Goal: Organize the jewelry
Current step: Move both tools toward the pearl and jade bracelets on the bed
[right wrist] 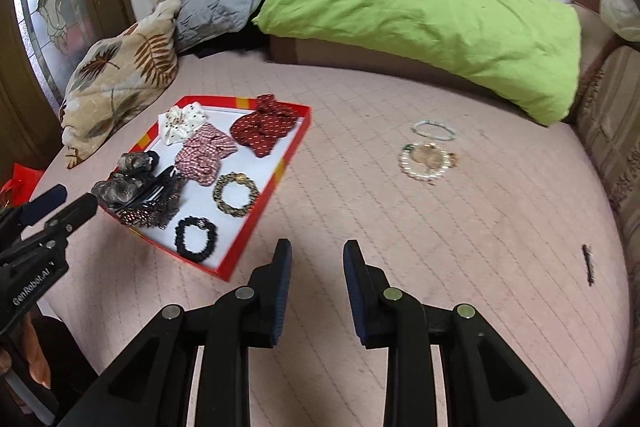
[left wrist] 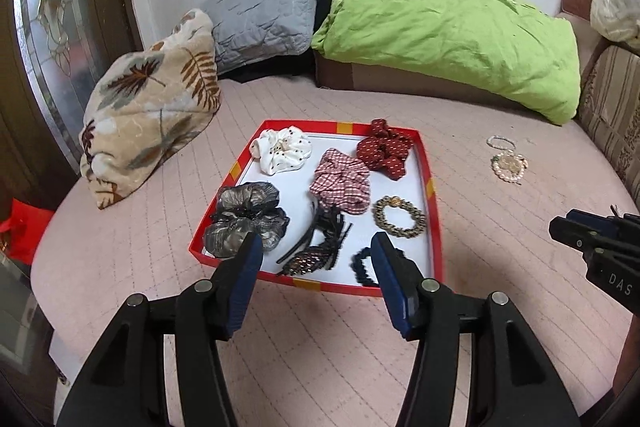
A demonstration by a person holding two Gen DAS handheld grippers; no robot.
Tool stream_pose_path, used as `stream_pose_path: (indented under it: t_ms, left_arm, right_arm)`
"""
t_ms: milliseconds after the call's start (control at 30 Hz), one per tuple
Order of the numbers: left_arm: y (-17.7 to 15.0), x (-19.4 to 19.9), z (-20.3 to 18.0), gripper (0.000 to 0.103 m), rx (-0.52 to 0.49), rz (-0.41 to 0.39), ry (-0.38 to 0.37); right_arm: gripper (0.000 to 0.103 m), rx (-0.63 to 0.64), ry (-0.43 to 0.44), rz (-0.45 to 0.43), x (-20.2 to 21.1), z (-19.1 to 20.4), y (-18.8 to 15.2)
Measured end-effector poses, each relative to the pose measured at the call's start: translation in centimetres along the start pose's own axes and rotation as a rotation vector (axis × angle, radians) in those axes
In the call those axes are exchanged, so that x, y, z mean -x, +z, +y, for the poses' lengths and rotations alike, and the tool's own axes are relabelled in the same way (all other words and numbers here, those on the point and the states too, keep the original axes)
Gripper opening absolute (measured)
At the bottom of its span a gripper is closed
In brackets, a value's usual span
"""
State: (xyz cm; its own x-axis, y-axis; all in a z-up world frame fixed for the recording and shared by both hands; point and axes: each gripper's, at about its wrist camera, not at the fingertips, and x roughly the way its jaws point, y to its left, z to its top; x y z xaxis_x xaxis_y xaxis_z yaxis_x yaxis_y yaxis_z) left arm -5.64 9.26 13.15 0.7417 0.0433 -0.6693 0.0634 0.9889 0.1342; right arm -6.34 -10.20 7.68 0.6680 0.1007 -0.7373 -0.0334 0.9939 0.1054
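Note:
A red-rimmed tray (left wrist: pixel 429 187) (right wrist: pixel 280 169) lies on the pink bed. It holds white (left wrist: pixel 285 149), checked (left wrist: pixel 340 183), dark red (left wrist: pixel 384 148) and grey (left wrist: pixel 244 219) scrunchies, a beaded hair clip (left wrist: pixel 316 251), a gold bracelet (left wrist: pixel 399 217) (right wrist: pixel 236 194) and a black bracelet (left wrist: pixel 362 265) (right wrist: pixel 196 239). Pearl bracelets (left wrist: pixel 507 163) (right wrist: pixel 428 157) lie on the bed right of the tray. My left gripper (left wrist: pixel 316 247) is open and empty over the tray's near edge. My right gripper (right wrist: pixel 316 255) is open and empty above the bed, right of the tray.
A leaf-pattern pillow (left wrist: pixel 152 103), a grey pillow (left wrist: pixel 264 11) and a green duvet (left wrist: pixel 452 35) lie at the back. A sofa arm (left wrist: pixel 612 115) borders the right. A small dark clip (right wrist: pixel 588 263) lies on the bed at far right. A door (left wrist: pixel 48 27) stands left.

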Motion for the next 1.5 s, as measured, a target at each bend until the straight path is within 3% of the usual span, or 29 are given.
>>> stream_pose_path:
  t_ms: [467,667,1033,1267,1500]
  left_arm:
    - [0.3,4.0,-7.1,0.061,-0.162,-0.053,-0.002]
    - [0.4,3.1,-9.2,0.061,-0.194,-0.006,-0.058]
    - [3.6,-3.1,-12.3,0.064,-0.134,0.133,-0.264]
    - [5.3,-9.2,-15.5,0.064,-0.084,0.222,-0.331]
    - [6.3,-13.4,-18.3,0.064,-0.102,0.238,-0.353]
  right_arm:
    - [0.031,-0.090,-0.074,-0.033,3.2,-7.4,-2.4]
    - [0.032,-0.141,-0.104,-0.039,3.5,-10.8,-3.3]
    - [0.033,-0.272,-0.102,0.008,1.0,-17.7,-4.0]
    - [0.033,-0.337,-0.103,0.001,-0.6,-21.4,-3.6]
    - [0.034,-0.450,-0.219,-0.035,1.6,-29.3,-6.3]
